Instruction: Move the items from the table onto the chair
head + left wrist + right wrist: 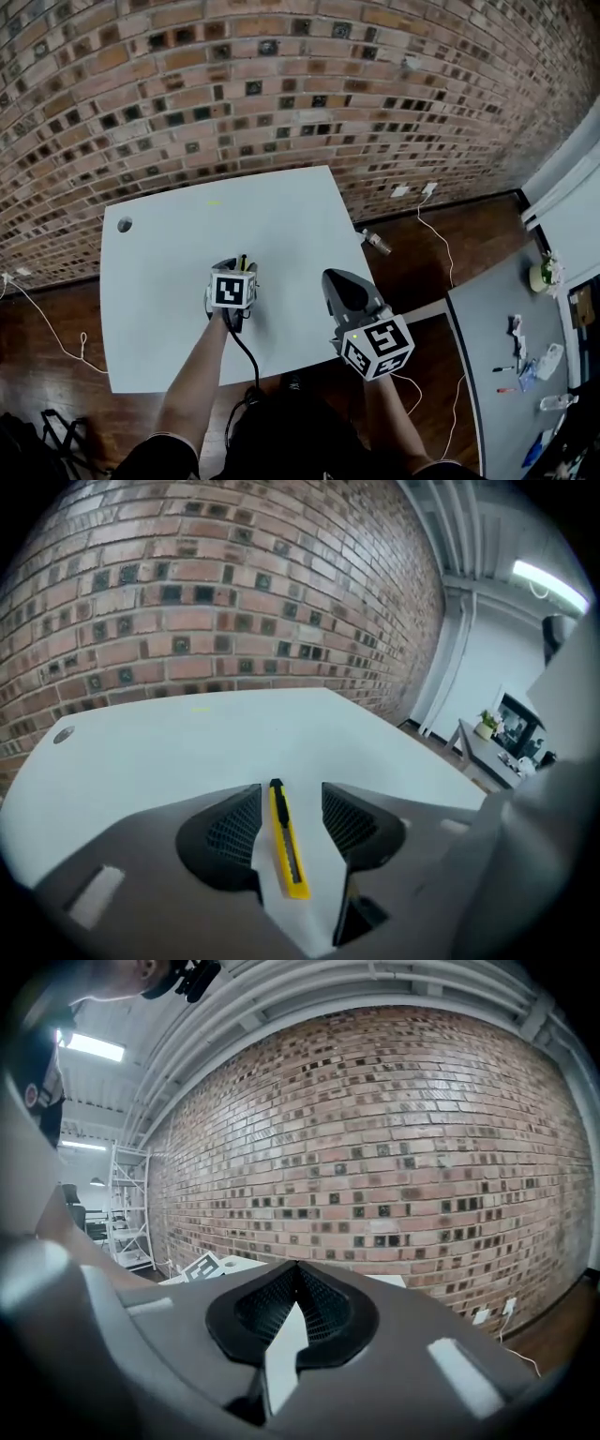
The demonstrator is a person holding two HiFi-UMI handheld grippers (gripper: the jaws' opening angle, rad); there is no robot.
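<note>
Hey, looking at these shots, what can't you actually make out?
Chair: not identifiable in any view; the person's arms block the bottom of the head view.
Utility knife: in the head view, mostly hidden under the left gripper; only the left gripper view shows it whole.
Small items on the side table, head view: too small to name, some cut off by the right edge.

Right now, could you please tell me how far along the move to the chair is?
Done: unclear, no chair in view. In hand: the yellow utility knife lies on the white table between the jaws of the open left gripper, not yet gripped; the right gripper is shut and empty. Left: grip the knife and carry it to the chair.
</note>
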